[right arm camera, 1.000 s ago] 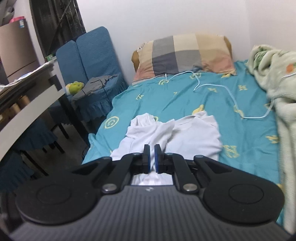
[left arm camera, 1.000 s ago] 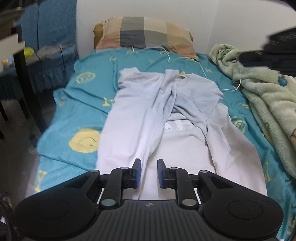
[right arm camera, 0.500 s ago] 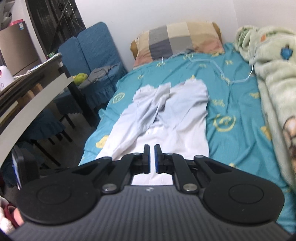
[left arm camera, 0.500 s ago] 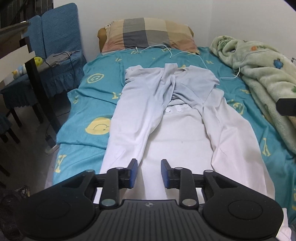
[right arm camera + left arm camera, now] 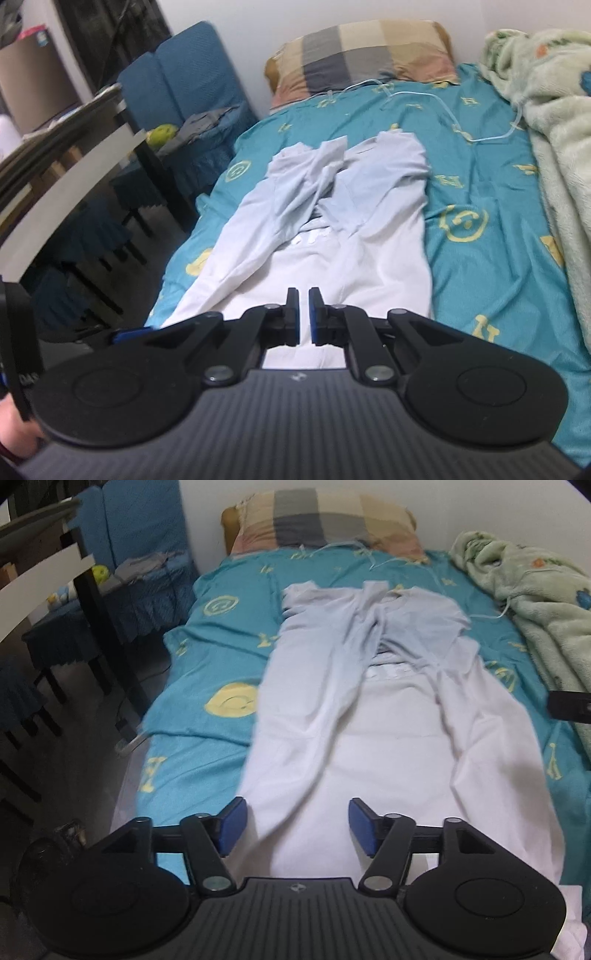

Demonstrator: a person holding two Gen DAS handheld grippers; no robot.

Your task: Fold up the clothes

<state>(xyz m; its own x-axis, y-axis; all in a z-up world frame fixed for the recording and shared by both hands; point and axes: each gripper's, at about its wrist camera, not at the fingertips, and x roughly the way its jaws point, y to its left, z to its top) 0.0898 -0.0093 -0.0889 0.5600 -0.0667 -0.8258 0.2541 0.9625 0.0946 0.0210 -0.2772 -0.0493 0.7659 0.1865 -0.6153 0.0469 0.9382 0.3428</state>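
While both grippers hang over the foot of the bed [image 5: 229, 642], a white shirt [image 5: 391, 738] lies spread lengthwise down the teal sheet, collar end toward 12 o'clock, hem toward 6. Both sleeves are folded in over the chest and cross near the upper middle; the body below them lies fairly flat with soft wrinkles. Left gripper [image 5: 293, 827]: jaws wide apart, blue pads [image 5: 231, 821] showing, nothing between them; it sits above the hem, the left pad over the shirt's 9 o'clock edge. Whether the pads touch cloth, cannot tell. Right gripper [image 5: 303, 317]: jaws nearly closed, only a narrow slit between them, no cloth seen in it; it hangs over the lower body of the shirt [image 5: 332, 229]. Its tip shows at 3 o'clock in the left view, over the blanket edge. Plaid pillow [image 5: 325, 520] at the head of the bed, 12 o'clock. Thin white cable [image 5: 424, 107] trails from the pillow across the sheet toward the blanket. Green fleece blanket [image 5: 535, 602] heaped along the 3 o'clock side. Blue chair [image 5: 184, 92] and dark bench [image 5: 66, 173] stand off the bed at 9 to 10 o'clock. Both views slightly blurred.
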